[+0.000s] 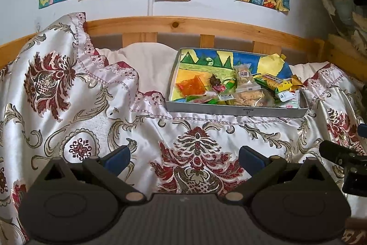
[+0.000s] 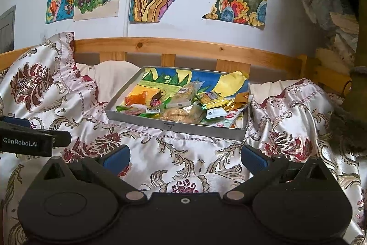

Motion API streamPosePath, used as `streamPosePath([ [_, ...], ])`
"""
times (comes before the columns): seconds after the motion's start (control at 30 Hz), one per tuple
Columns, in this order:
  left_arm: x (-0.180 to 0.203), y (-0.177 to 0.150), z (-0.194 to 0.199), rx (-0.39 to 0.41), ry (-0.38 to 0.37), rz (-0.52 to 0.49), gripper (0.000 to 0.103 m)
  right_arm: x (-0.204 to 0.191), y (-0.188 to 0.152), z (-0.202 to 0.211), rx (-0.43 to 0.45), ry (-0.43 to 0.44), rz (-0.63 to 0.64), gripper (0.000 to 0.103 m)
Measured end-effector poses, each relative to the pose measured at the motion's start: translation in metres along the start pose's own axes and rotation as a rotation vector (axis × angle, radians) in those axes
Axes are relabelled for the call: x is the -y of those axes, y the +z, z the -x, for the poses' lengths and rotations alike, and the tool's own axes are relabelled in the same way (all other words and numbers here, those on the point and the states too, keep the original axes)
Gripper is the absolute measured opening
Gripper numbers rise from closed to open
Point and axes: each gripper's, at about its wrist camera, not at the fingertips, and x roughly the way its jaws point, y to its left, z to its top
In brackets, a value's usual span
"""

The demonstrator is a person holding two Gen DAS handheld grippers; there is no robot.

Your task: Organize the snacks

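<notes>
1. Bedroom, snack sorting: a shallow grey tray (image 1: 236, 112), lined with a bright drawing, sits on a floral satin bedspread (image 1: 68, 88) against the wooden bed rail (image 1: 206, 25). The wrapped snacks (image 1: 247, 88) all lie inside it, heaped toward its near right part, and its far left part shows bare lining.

2. The left gripper (image 1: 183, 156) hovers low over the bedspread with its blue-padded fingers (image 1: 117, 156) spread wide and nothing between them. The right gripper (image 2: 184, 157) does the same beside it, jaws apart and empty.

3. The key relation: the tray lies ahead of both tongs, on the far side of a stretch of open cloth. From the left gripper it sits forward and to the right; from the right gripper it sits nearly dead ahead, a touch left of centre.

4. The tray's long axis runs left to right across both views, its near wall facing the grippers almost square.

5. In both views the pile looks nearer the right gripper's line, so that one seems better placed for the heap; an orange packet (image 1: 191, 85) at the tray's left falls more to the left gripper's side.

6. No snack shows on the bedspread outside the tray. That fits snacks gathered in and finished, or a jumble waiting to be arranged; the pictures do not settle which.
</notes>
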Motion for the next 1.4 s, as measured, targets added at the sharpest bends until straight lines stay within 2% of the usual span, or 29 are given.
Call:
streamPosePath([
  [1.4, -0.0001, -0.0016, 0.0004, -0.009, 0.003, 0.003, 0.103, -0.0046, -0.0063, -0.0053, -0.022, 0.008, 0.011, 0.102],
])
